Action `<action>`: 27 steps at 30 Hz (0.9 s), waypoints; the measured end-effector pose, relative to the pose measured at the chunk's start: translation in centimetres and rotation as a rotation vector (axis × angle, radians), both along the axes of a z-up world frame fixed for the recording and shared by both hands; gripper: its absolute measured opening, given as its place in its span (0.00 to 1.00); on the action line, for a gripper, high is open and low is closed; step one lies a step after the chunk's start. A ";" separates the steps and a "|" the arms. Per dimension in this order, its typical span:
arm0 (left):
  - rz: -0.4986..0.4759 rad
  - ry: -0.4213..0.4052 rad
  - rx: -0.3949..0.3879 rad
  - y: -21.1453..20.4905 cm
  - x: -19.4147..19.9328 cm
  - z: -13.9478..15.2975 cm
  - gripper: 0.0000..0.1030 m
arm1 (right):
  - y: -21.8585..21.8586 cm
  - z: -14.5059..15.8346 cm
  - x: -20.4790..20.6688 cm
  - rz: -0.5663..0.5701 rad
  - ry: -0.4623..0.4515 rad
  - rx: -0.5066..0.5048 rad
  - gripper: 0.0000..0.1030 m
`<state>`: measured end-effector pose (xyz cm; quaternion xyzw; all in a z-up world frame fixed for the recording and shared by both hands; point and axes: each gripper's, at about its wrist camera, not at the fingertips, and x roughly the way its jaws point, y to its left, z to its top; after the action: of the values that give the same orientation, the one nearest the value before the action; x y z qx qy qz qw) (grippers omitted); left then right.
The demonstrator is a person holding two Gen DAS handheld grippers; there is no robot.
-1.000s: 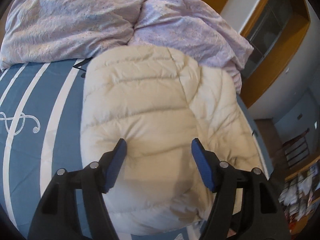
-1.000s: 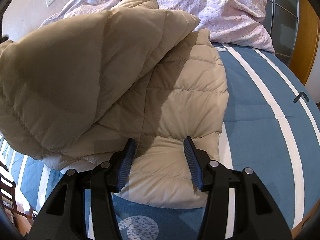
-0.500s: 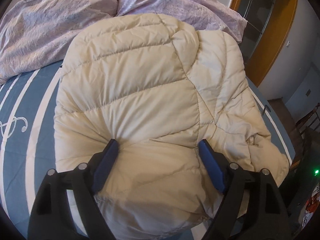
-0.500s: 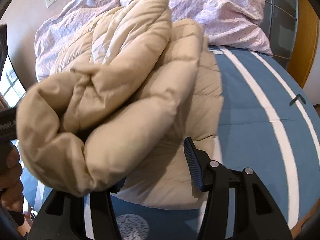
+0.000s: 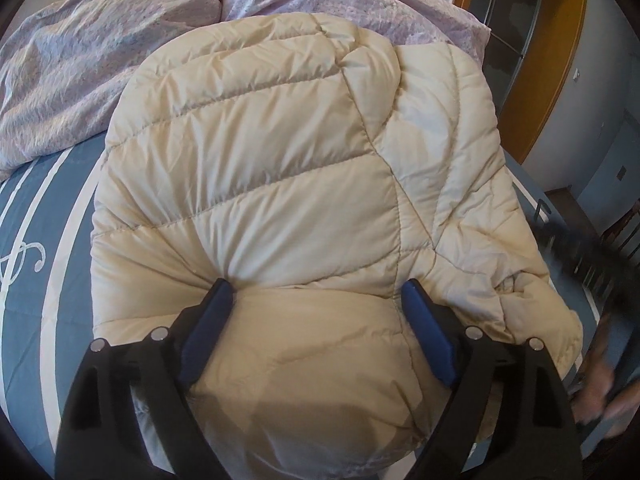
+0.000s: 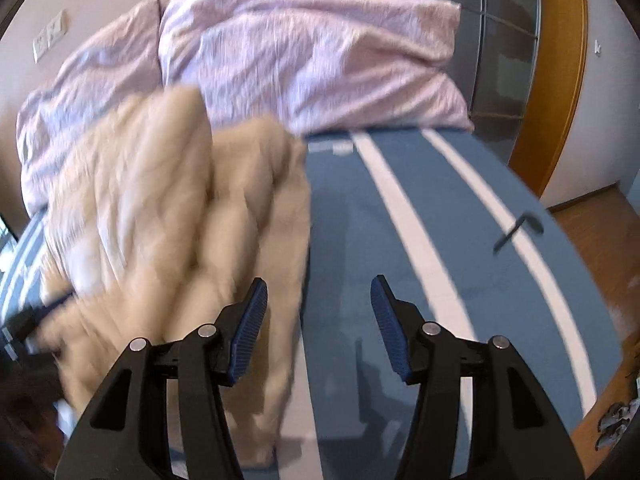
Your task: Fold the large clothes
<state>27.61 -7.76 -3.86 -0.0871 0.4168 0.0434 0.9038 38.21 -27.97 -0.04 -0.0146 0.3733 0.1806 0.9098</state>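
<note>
Jacket (image 6: 168, 216) dropped flat; right view motion-blurred.

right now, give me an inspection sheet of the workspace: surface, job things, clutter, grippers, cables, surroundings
surface: bed with a blue sheet and white stripes.
job's things: cream puffer jacket folded over on itself, lying on the bed, its far end against the duvet.
clutter: crumpled lilac duvet at the head of the bed; a small dark bent thing on the sheet, too small to identify.
grippers: left gripper jaws have just been opening, jacket bulging up between them, pads not pressing it; right gripper open over bare sheet, beside the jacket's edge.
cables: nothing seen.
surroundings: wooden door frame, wall socket, wood floor.
</note>
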 end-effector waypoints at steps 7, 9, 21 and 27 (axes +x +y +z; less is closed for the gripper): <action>-0.008 -0.004 -0.009 0.3 0.3 -0.1 0.84 | 5.6 4.7 1.1 0.166 -0.024 0.115 0.41; -0.012 -0.005 -0.011 0.5 0.3 -0.1 0.84 | 7.5 5.6 0.9 0.228 -0.032 0.154 0.34; -0.039 -0.021 -0.034 1.3 0.2 -0.3 0.84 | 10.1 1.8 4.2 0.172 0.054 0.058 0.21; -0.068 -0.042 -0.042 1.5 -0.4 -0.4 0.84 | 9.2 -1.0 5.7 0.111 0.083 0.010 0.17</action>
<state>27.24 -6.22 -4.26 -0.0928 0.4014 0.0022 0.9112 43.96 -18.81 -1.09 -0.0233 0.4086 0.2331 0.8821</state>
